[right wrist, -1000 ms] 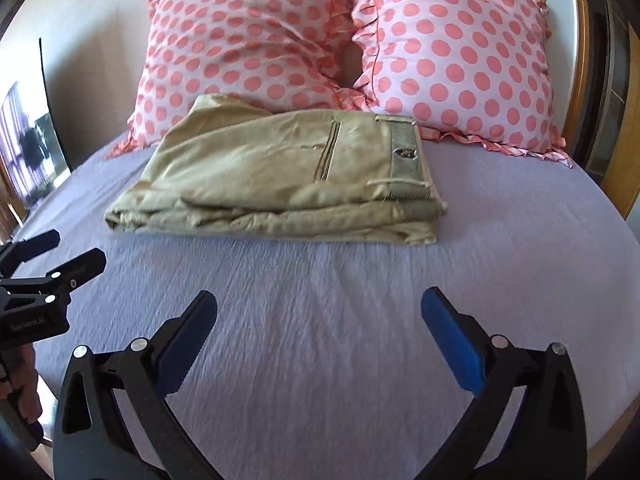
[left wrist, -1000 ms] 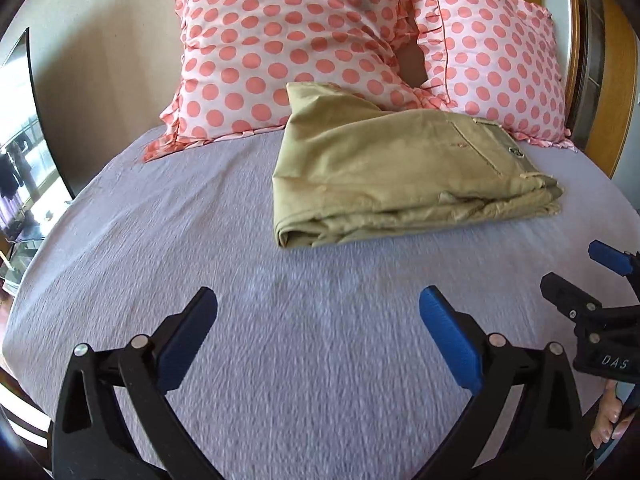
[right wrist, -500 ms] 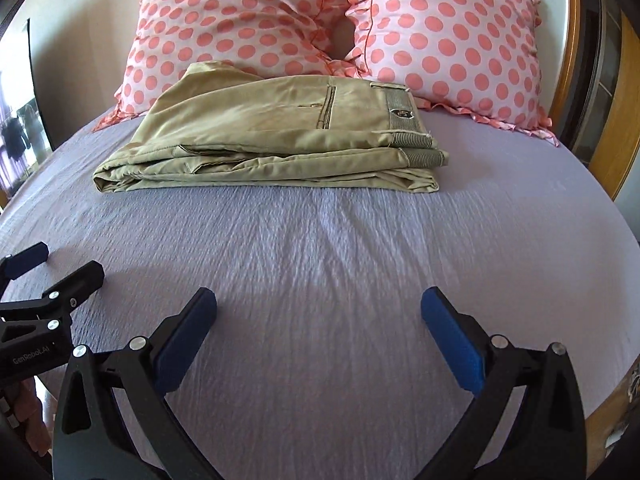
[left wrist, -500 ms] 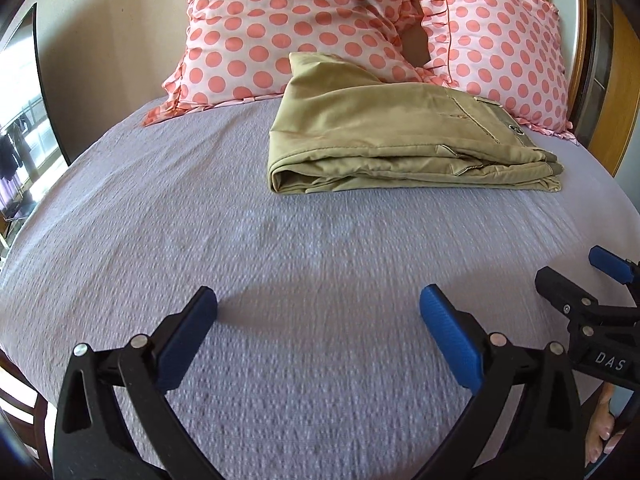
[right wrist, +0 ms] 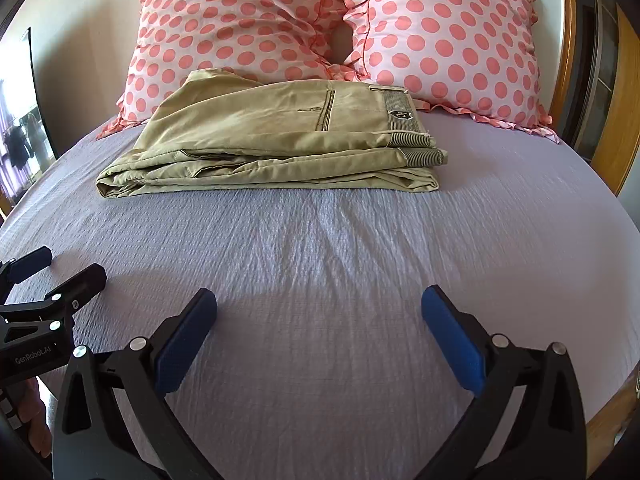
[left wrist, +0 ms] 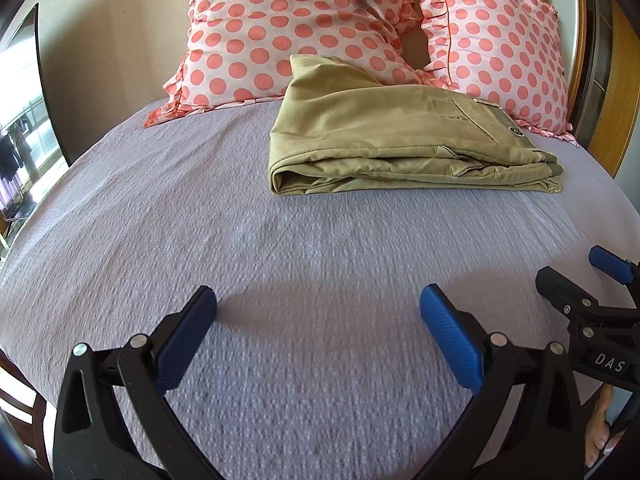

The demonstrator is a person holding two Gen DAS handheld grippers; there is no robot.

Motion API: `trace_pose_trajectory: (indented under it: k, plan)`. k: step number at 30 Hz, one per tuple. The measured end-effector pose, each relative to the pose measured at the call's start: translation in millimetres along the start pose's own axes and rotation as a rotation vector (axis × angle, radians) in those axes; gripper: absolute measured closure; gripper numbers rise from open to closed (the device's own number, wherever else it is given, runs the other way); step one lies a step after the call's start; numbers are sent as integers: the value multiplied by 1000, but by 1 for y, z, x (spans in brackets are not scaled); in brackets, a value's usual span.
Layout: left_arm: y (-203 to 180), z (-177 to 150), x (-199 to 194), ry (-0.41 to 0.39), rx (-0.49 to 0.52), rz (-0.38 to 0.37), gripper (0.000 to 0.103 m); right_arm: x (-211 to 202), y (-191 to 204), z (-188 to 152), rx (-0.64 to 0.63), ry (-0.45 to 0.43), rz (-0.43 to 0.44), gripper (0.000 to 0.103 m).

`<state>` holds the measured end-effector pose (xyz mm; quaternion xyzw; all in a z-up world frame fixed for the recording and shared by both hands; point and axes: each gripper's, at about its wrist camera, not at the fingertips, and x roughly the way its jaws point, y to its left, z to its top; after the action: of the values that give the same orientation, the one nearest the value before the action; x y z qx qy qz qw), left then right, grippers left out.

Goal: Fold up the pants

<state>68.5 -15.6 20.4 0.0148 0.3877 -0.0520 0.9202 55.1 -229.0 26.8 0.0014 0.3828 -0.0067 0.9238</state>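
Khaki pants [left wrist: 400,140] lie folded in a flat stack on the lavender bed sheet [left wrist: 280,260], their far edge against the pillows; they also show in the right wrist view [right wrist: 276,140]. My left gripper [left wrist: 318,304] is open and empty, low over the sheet, well short of the pants. My right gripper [right wrist: 319,304] is open and empty too, beside the left one. In the left wrist view the right gripper [left wrist: 580,284] shows at the right edge. In the right wrist view the left gripper [right wrist: 56,272] shows at the left edge.
Two pink pillows with coral dots [left wrist: 304,28] [right wrist: 448,36] lean against the wall behind the pants. A wooden headboard frame [right wrist: 568,80] stands at the right. A dark-framed window or mirror [left wrist: 24,112] is at the left. The bed's near edge is just below the grippers.
Both grippers have dropped lower and pulled back toward the bed's near edge, so the pants look farther and flatter. Both stayed open. The pants have not moved.
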Motion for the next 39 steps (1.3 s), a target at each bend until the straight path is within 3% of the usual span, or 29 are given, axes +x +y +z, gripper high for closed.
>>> trace_pose_trajectory:
  k: [39]
  plan:
    - [-1,0,-1,-4,-2,5,2,0,0,0,-1,0,2,1]
